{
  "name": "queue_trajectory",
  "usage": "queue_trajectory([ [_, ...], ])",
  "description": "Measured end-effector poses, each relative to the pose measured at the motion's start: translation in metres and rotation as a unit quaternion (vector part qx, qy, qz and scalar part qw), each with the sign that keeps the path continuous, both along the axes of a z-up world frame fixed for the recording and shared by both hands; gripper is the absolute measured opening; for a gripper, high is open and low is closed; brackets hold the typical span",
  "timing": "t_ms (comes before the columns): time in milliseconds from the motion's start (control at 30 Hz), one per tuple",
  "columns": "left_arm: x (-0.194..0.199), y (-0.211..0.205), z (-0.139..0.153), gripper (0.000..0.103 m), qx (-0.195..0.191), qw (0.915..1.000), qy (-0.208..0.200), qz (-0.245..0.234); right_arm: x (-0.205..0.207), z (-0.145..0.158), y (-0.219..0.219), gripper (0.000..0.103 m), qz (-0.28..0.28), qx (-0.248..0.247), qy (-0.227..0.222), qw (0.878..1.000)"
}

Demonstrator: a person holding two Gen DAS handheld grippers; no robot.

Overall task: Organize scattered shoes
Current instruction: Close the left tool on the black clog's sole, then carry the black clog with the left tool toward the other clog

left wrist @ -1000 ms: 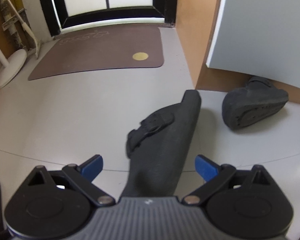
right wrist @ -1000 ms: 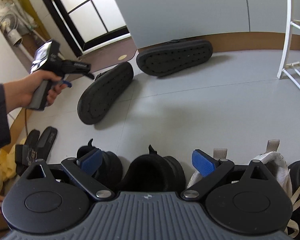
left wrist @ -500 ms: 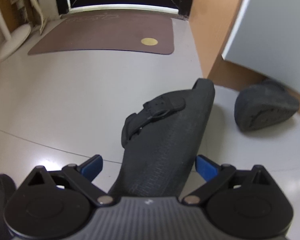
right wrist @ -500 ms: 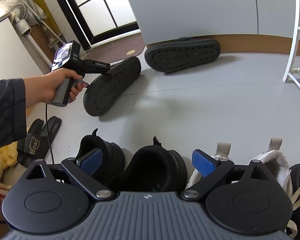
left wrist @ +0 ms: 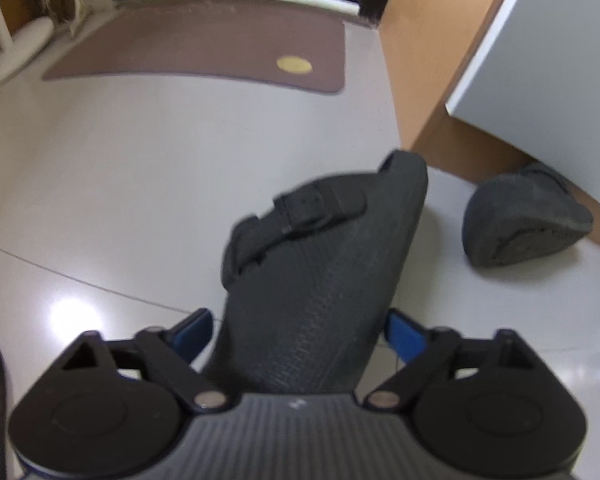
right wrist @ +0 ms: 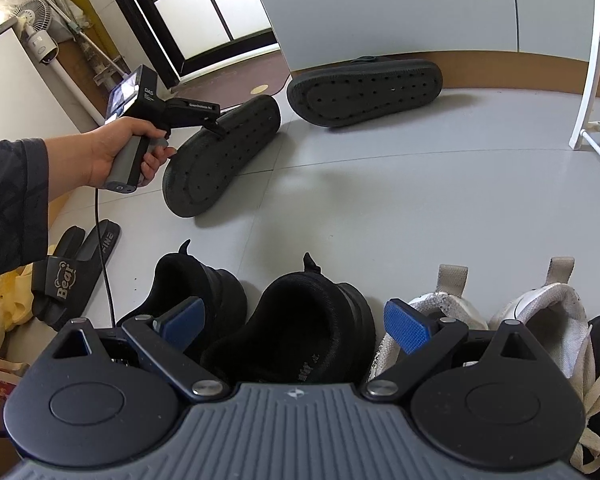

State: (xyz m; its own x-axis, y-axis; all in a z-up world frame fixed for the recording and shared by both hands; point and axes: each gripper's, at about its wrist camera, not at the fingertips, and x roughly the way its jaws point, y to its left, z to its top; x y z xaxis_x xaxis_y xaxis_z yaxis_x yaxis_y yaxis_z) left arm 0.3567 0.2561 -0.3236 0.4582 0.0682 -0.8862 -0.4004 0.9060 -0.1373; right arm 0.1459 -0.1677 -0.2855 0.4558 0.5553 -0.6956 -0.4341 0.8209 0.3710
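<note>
The left gripper (left wrist: 300, 330) is closing around the heel of a black rubber slide sandal (left wrist: 320, 272) tipped on its edge; pad contact isn't clear. Bare grey floor (right wrist: 400, 208) lies beyond. The right gripper (right wrist: 296, 318) hangs open over black sneakers (right wrist: 300, 320), partly hidden.

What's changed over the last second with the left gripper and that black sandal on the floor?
The left gripper has come down over the near black sandal; its fingers are closing around the sole, though contact isn't clear yet. Nothing was let go. The second sandal by the cabinet, the lined-up black shoes and the open right gripper stayed put.
</note>
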Motion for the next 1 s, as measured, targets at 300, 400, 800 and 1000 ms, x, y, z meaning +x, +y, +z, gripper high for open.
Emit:
queue_trajectory([
  [300, 0.003, -0.008, 0.0, 0.084, -0.002, 0.9998, 0.006, -0.02, -0.001, -0.003, -0.002, 0.099, -0.001, 0.0, 0.007, 1.0],
  [400, 0.003, -0.01, -0.001, 0.083, -0.006, 0.9995, 0.002, -0.03, -0.001, -0.003, -0.001, 0.099, 0.0, 0.001, 0.007, 1.0],
  [800, 0.0, -0.011, -0.003, 0.08, -0.058, 0.9974, -0.006, -0.043, -0.001, -0.004, 0.0, 0.099, 0.002, 0.001, 0.009, 1.0],
  [1000, -0.008, -0.023, -0.004, 0.08, -0.086, 0.994, -0.009, -0.066, 0.0, -0.006, 0.001, 0.099, 0.002, 0.0, 0.014, 1.0],
])
